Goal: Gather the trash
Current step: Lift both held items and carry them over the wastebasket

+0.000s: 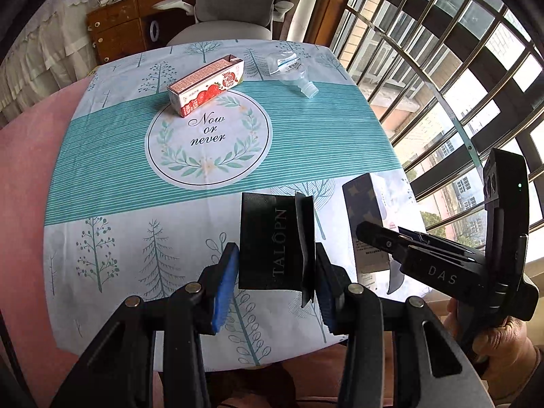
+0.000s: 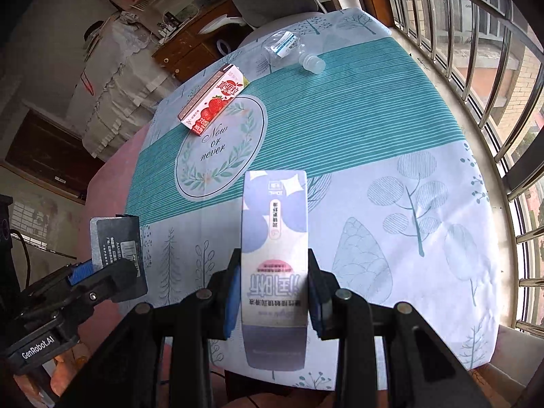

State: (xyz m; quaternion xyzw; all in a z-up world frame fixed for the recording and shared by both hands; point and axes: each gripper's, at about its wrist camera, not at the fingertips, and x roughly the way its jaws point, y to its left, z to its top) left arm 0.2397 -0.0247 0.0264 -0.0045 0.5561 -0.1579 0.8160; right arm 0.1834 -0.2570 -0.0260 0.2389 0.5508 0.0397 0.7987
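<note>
**Q:** Trash items, four in all: where does each one lie?

**A:** Two are held and two rest on the table [image 1: 112, 156]. The left gripper [image 1: 276, 282] has its jaws closed on a black box [image 1: 268, 241] printed with pale lettering; a loose dark flap stands along the box's right side. The right gripper [image 2: 270, 297] has its jaws clamped on a pale carton [image 2: 274, 238] with blue-violet circles and inverted print. Both held items sit above the near edge of the tablecloth.

**Q:** And the two items on the cloth?

**A:** A strawberry carton [image 1: 207, 83] lies on its side at the far rim of the round "Now or never" emblem [image 1: 207, 139], overlapping that rim. A clear plastic bottle [image 1: 289, 71], crumpled and capped, lies to the right of it, apart from it, at the far edge of the teal striped band.

**Q:** How do the two tools stand relative to each other?

**A:** Side by side at the near edge. In the left view, the right gripper and its pale carton appear at lower right, beside the barred window [image 1: 442, 51]. A grey chair [image 1: 224, 3] stands beyond the far side of the table.
</note>
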